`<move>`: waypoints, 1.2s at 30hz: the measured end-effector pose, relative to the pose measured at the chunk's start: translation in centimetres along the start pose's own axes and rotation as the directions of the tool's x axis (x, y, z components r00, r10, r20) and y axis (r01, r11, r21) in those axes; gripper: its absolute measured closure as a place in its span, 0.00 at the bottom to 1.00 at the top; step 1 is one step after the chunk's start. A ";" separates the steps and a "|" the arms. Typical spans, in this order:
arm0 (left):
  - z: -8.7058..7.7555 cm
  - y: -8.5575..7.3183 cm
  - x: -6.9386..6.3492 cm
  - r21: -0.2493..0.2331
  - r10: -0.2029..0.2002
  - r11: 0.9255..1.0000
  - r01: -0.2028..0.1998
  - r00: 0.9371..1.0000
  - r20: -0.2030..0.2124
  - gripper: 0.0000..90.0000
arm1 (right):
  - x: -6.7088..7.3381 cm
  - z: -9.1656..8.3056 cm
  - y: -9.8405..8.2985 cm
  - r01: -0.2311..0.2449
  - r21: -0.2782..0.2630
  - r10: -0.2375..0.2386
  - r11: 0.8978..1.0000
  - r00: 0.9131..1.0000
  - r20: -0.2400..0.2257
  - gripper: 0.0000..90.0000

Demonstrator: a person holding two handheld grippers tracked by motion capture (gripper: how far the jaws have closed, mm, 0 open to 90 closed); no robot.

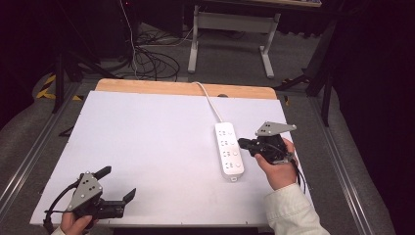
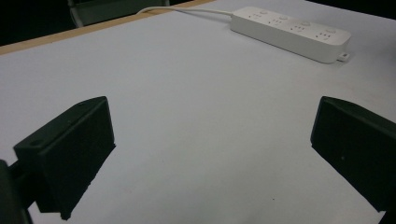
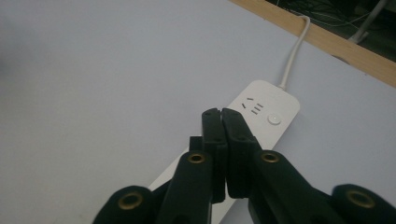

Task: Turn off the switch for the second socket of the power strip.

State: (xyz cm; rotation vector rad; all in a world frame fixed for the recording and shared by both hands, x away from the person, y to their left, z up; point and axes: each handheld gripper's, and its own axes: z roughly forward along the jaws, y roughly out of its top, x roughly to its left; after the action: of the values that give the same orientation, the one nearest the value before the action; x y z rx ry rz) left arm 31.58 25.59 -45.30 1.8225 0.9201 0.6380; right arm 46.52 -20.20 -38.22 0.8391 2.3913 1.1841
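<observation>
A white power strip (image 1: 229,150) lies flat on the right half of the white worktop (image 1: 147,147), its long side running roughly away from the person. Its white cable (image 1: 209,99) leaves the far end and runs up over the wooden far edge (image 1: 186,88) of the worktop. Four socket groups, each with a round button beside it, sit in a row along its top face, and a small tab sticks out at its near end.

The right hand-held gripper (image 1: 241,142) sits just beside the strip's right side, held in the person's right hand (image 1: 278,169), which comes in from a pale sleeve (image 1: 292,210). Its jaws are pressed together with nothing between them, and their tips point left over the middle of the strip. In the right gripper view the closed right hand-held gripper (image 3: 220,114) hangs above the strip (image 3: 261,112); whether the tips touch it cannot be told. The grey three-cornered plate (image 1: 275,128) sits on top of this gripper.

The left hand-held gripper (image 1: 116,182) is at the near left corner of the worktop, well apart from the strip, held in the left hand (image 1: 73,223). Its jaws stand wide apart and empty, with bare worktop between them in the left gripper view, where the strip (image 2: 292,31) lies far off at the upper right.

Beyond the worktop, cables (image 1: 151,61) lie on the grey floor beside the white legs of another table (image 1: 230,39).
</observation>
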 end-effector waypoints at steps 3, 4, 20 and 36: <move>0.0 0.0 0.0 0.001 0.002 1.000 -0.002 1.000 -0.003 0.00 | -0.3 0.5 0.2 -0.004 0.015 0.004 1.000 1.000 0.009 1.00; 0.0 0.0 0.0 0.002 0.004 1.000 -0.004 1.000 -0.004 0.00 | -0.5 0.8 0.2 -0.013 0.021 0.012 1.000 1.000 0.003 1.00; 0.1 0.0 0.1 0.006 -0.001 1.000 0.001 1.000 0.000 0.00 | -2.8 4.6 -0.2 -0.093 0.077 0.088 0.993 0.994 0.065 1.00; 0.1 -0.1 0.1 0.007 -0.006 1.000 0.006 1.000 -0.003 0.00 | -3.6 7.6 -0.8 -0.113 0.148 0.101 0.983 0.991 0.089 1.00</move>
State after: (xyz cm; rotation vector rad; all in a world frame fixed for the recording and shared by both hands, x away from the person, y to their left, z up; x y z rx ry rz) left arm 31.68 25.62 -45.39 1.8249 0.9306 0.6338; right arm 53.02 -18.30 -43.23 1.0556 2.4201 0.9940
